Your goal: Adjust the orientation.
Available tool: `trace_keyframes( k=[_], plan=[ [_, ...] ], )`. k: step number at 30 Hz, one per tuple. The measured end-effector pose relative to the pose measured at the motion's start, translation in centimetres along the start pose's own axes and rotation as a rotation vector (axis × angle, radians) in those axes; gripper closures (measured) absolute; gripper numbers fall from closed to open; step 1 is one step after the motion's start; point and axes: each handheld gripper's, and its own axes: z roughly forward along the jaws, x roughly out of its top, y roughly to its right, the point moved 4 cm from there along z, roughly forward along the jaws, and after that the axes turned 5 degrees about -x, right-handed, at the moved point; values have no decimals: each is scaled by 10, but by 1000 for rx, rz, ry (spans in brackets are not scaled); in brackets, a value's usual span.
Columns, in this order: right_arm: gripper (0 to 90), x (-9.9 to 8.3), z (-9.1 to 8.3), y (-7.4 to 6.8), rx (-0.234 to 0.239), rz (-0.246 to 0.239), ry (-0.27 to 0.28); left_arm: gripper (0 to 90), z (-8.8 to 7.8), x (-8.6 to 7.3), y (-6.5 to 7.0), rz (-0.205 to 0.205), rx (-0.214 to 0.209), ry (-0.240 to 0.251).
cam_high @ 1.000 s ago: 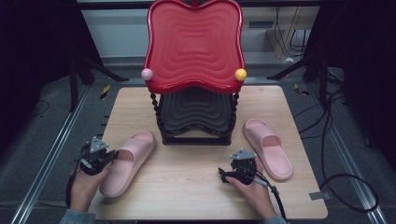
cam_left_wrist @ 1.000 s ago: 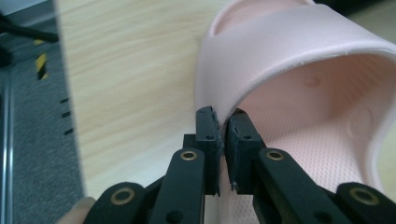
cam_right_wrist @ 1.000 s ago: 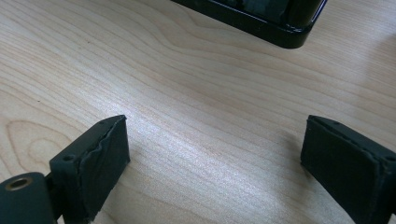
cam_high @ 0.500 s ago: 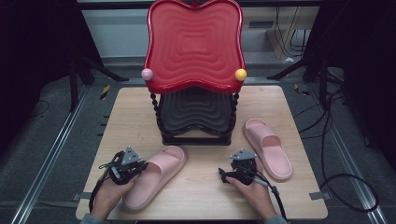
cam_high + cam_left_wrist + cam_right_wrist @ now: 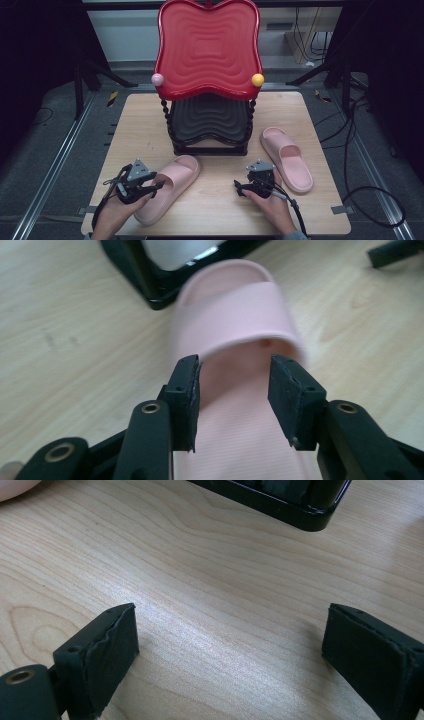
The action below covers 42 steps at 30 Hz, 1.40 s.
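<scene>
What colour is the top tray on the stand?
Red, with a rippled surface: the top tray shows best in the high view.

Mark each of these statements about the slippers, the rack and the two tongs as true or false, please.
1. Two pink slippers lie on the table. True: the left slipper and the right slipper.
2. The left tongs are clamped shut on a slipper. False: they have just been opening, and the left slipper lies between the jaws, unpressed.
3. The right tongs are open over bare wood. True.
4. The rack has a blue top tray. False: the tray is red.
5. The right slipper touches the right tongs. False: they are apart.
</scene>
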Motion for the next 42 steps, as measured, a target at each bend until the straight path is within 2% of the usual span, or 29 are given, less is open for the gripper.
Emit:
trace_keyframes(
  k=[3,6,8,10,14,28,33,37,38,39,40,41,42],
  plan=[
    [81,0,0,0,2,3,-1,572,8,-1,7,-4,-16,-10],
    [82,0,0,0,2,3,-1,618,16,-2,13,-19,-56,-1],
    [81,0,0,0,2,3,-1,645,20,-1,16,-22,-57,12],
    [81,0,0,0,1,3,-2,666,27,-1,18,-47,-78,27],
    [81,0,0,0,2,3,-1,703,33,-1,20,-43,-66,18],
    [81,0,0,0,1,2,-1,802,46,-1,21,-68,-83,19],
    [81,0,0,0,2,3,-1,832,45,-1,24,-66,-85,23],
    [82,0,0,0,2,3,-2,832,36,4,32,-70,-122,53],
    [82,0,0,0,2,2,-1,831,30,9,40,-68,-163,80],
    [82,0,0,0,2,2,-1,831,30,9,40,-68,-163,80],
    [82,0,0,0,2,2,-2,830,26,13,45,-63,-179,93],
    [81,0,0,0,2,2,-2,830,20,22,55,-41,-196,118],
    [82,0,0,0,2,1,-2,831,20,22,55,-41,-196,118]
  ],
)
